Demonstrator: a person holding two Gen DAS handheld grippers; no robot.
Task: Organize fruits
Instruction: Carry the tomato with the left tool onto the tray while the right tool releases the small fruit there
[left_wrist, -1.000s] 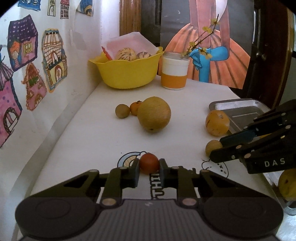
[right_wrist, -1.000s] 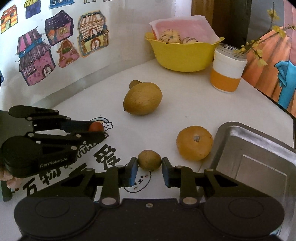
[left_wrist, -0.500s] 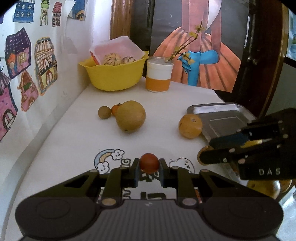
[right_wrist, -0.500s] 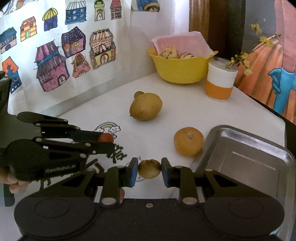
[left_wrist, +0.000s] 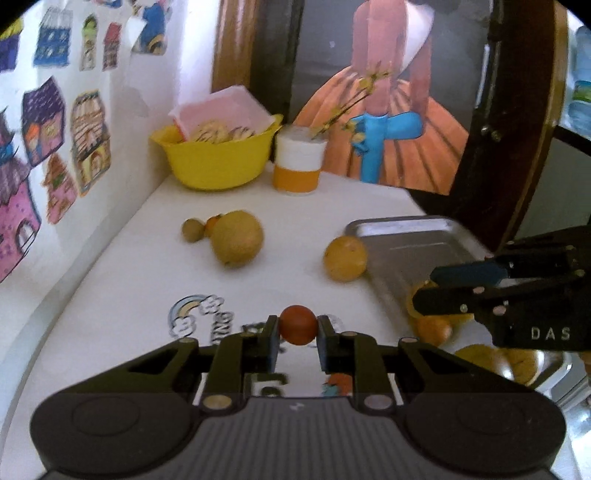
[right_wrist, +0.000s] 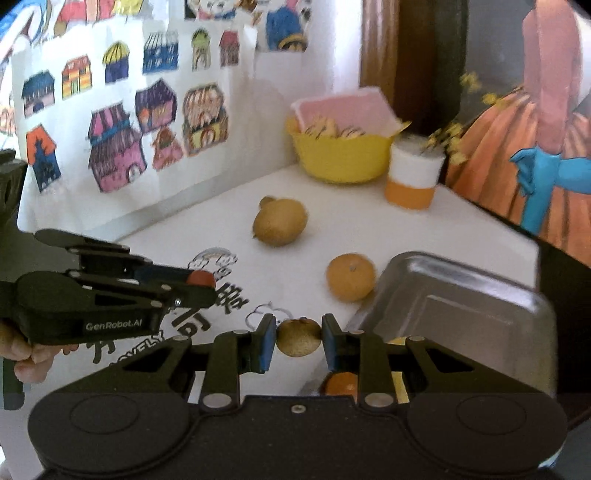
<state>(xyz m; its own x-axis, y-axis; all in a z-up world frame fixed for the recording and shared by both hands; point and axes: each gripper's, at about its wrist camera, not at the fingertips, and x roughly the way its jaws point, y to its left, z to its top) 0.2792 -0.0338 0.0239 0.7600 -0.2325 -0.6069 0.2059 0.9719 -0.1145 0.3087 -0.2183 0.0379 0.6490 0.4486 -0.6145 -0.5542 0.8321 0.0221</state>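
Note:
My left gripper (left_wrist: 297, 328) is shut on a small red fruit (left_wrist: 297, 325), held above the white table; the right wrist view shows it at the left (right_wrist: 201, 277). My right gripper (right_wrist: 298, 338) is shut on a small brown fruit (right_wrist: 298, 338), raised near the front corner of the metal tray (right_wrist: 461, 295). Several orange fruits (left_wrist: 432, 326) lie in the tray's near end, under the right gripper. On the table sit an orange (left_wrist: 345, 258) touching the tray's left rim, a large tan fruit (left_wrist: 238, 238), and a small brown fruit (left_wrist: 192, 229) beside a small orange one (left_wrist: 212, 222).
A yellow bowl (left_wrist: 216, 162) with striped fruits and a pink box stands at the back by the wall. An orange-and-white cup (left_wrist: 297, 162) with yellow flowers is next to it. The paper-covered wall runs along the left. A hand (right_wrist: 26, 354) holds the left gripper.
Both grippers have risen and drawn back with their fruits held. The right gripper has moved toward the tray's near end.

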